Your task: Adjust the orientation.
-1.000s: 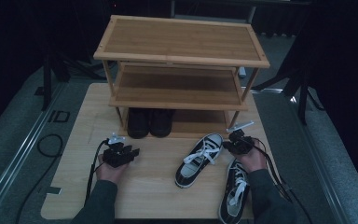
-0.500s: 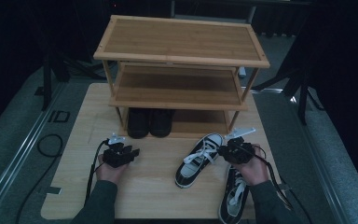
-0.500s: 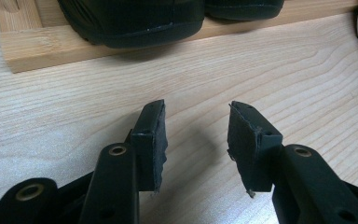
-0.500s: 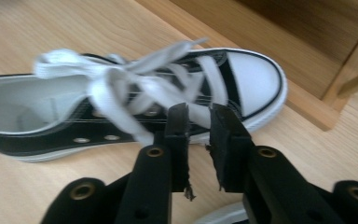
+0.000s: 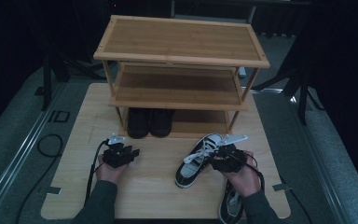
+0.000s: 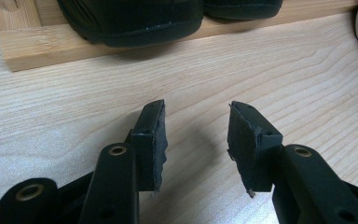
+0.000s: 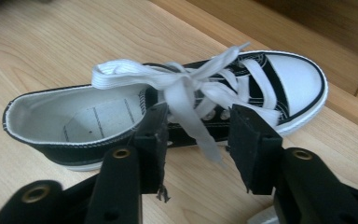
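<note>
Nearest the person, two hands hold two grippers over the counter [image 5: 158, 191], a pale wooden board. The left gripper [image 5: 121, 154] rests low on the wood with its jaws released and nothing between them. The right gripper [image 5: 226, 158] sits just beside a black-and-white canvas sneaker [image 5: 198, 161]; its jaws have just been opening and now stand apart, a loose white lace [image 7: 186, 100] hanging between them unpinched. That sneaker lies upright on the counter, toe towards the shoe rack. A second sneaker [image 5: 228, 205] of the same kind lies at the near edge, partly under the right forearm. Farther off stands one three-tier bamboo shoe rack [image 5: 182, 51]; on its lowest shelf sit two dark shoes [image 5: 149, 122], side by side. Grey carpeted floor [image 5: 23, 144] and dark stands surround the counter in a dim room.
</note>
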A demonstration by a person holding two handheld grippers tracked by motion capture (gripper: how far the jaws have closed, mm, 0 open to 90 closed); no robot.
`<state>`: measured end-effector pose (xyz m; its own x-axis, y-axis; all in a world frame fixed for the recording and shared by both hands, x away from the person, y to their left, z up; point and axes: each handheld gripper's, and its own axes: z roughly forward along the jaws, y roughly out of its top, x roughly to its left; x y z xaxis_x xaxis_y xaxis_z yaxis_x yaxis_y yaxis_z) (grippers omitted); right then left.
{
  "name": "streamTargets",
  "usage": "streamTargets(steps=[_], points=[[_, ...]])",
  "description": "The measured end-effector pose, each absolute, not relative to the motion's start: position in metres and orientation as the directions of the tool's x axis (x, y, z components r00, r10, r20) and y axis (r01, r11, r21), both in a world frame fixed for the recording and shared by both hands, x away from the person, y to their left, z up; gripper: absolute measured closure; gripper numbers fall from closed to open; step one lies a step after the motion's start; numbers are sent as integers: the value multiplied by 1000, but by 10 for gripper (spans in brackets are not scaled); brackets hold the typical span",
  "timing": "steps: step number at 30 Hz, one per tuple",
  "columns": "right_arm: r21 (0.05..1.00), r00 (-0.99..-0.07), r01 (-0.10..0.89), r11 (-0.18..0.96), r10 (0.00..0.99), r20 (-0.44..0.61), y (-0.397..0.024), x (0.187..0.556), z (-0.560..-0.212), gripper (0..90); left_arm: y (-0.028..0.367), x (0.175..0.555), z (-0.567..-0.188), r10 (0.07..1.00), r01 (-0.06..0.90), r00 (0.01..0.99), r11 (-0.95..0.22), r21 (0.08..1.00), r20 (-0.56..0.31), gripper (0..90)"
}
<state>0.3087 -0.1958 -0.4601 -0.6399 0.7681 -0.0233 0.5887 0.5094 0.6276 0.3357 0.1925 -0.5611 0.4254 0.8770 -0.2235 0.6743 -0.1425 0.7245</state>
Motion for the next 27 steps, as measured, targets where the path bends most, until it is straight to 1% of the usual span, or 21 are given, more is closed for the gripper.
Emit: streamTargets(steps=[4,9,15,21,24,26,27], points=[[633,-638,589,502,770,-16,-184,306,-462,539,193,336,-561,877,674,426,-142,725,-224,569],[633,-611,597,493,791,-40,-173,310,-463,484,193,336,-561,876,674,426,-141,725,-225,569],[609,-590,623,492,806,-48,-169,316,-470,473,193,336,-561,875,676,427,-141,723,-229,569],[573,-576,663,482,817,-20,-174,318,-476,479,193,336,-561,875,676,427,-141,723,-229,569],[562,-571,681,469,821,7,-176,319,-479,503,193,336,-561,874,676,427,-141,723,-230,569],[549,-577,693,467,816,34,-177,319,-480,560,193,336,-561,874,676,428,-141,723,-229,569],[549,-581,692,468,813,39,-177,319,-480,565,193,336,-561,874,676,428,-141,723,-230,569]])
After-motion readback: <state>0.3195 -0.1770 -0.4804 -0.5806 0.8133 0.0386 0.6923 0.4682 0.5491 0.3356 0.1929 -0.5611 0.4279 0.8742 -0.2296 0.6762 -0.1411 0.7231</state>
